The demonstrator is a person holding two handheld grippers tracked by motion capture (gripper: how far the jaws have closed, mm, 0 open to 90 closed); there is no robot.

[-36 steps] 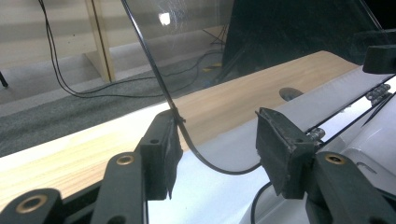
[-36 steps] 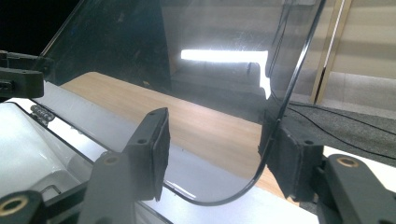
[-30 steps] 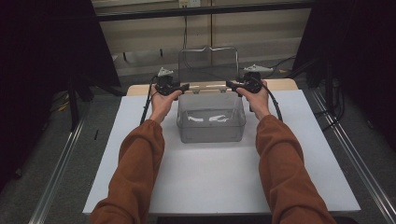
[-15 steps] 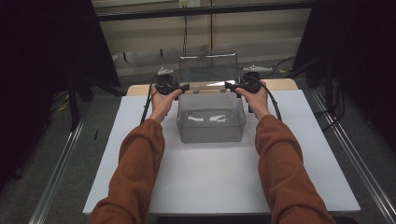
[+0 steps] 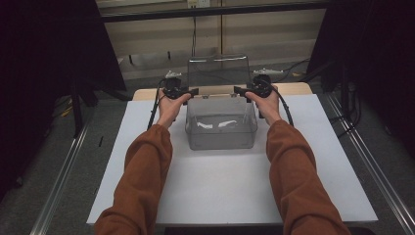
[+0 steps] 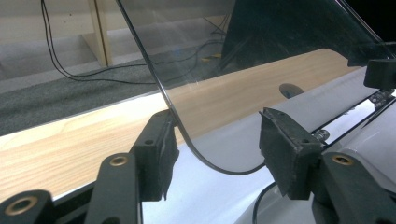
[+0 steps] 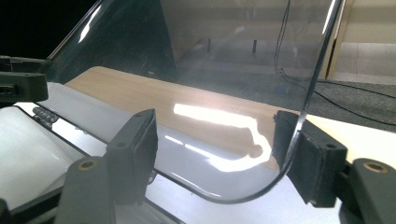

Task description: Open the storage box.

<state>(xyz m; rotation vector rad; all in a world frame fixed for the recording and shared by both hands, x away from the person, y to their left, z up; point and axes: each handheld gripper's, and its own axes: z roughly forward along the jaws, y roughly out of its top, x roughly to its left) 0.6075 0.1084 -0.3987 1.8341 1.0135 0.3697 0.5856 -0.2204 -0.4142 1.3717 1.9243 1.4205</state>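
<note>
Now I'm easing both the left gripper (image 6: 215,149) and right gripper (image 7: 217,151) apart, jaws having just been opening around the clear, smooth lid's (image 5: 218,71) rounded corners.

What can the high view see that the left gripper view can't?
High view: the person's orange sleeves, the whole clear box and the white table.
Left gripper view: a close look at the lid and its rounded corner between the left gripper fingers, one finger at its edge, the other apart.
Both: the clear lid standing up and the wooden board behind it.
</note>
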